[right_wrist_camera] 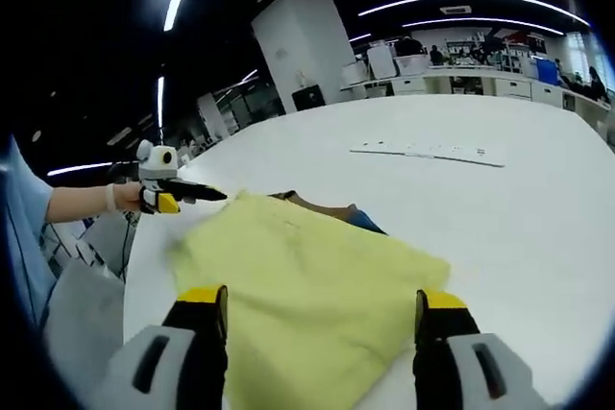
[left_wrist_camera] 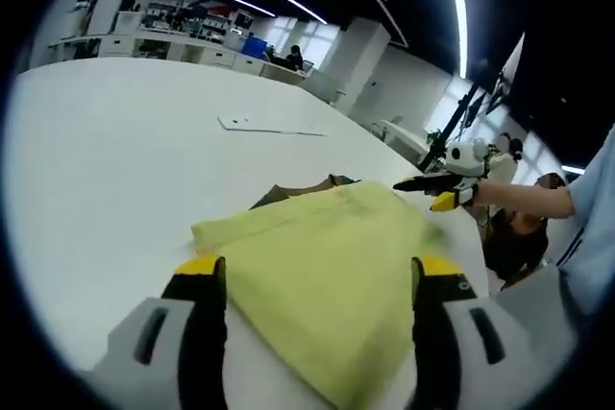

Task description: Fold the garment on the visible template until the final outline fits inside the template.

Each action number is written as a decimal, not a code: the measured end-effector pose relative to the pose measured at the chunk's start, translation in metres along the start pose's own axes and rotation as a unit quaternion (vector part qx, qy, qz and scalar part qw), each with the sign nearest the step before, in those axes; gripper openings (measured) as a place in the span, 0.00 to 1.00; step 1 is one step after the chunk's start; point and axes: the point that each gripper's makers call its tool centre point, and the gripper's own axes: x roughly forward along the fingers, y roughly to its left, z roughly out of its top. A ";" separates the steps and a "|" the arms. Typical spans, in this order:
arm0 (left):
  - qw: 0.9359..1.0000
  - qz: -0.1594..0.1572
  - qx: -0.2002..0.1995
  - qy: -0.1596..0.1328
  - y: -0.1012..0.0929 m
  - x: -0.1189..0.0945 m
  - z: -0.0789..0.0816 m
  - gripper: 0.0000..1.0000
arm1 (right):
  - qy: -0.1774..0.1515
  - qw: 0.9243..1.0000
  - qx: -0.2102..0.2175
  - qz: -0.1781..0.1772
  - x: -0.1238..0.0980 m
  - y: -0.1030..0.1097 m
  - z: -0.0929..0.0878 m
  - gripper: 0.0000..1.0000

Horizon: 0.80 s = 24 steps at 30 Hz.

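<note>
In the left gripper view, a soft yellow garment (left_wrist_camera: 332, 266), folded into a rough rectangle, is lying on the smooth white table (left_wrist_camera: 106, 170), with a brown edge (left_wrist_camera: 298, 190) showing from under its far side. The left gripper (left_wrist_camera: 317, 280) is being held with its yellow-tipped jaws apart over the cloth, gripping nothing. In the right gripper view, the same garment (right_wrist_camera: 307, 285) is spread between the open jaws of the right gripper (right_wrist_camera: 322, 309), and a flat white sheet (right_wrist_camera: 432, 152) is lying further off.
</note>
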 end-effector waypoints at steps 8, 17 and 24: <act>1.000 0.001 0.011 0.001 -0.013 -0.026 -0.011 0.72 | -0.013 1.000 0.012 -0.016 -0.025 -0.002 -0.006 0.79; 1.000 0.008 0.010 0.005 -0.022 -0.052 -0.032 0.66 | -0.013 0.999 0.018 -0.028 -0.049 0.007 -0.023 0.78; 1.000 0.007 0.009 0.017 -0.031 -0.065 -0.051 0.59 | -0.014 0.999 0.026 -0.033 -0.061 0.013 -0.033 0.78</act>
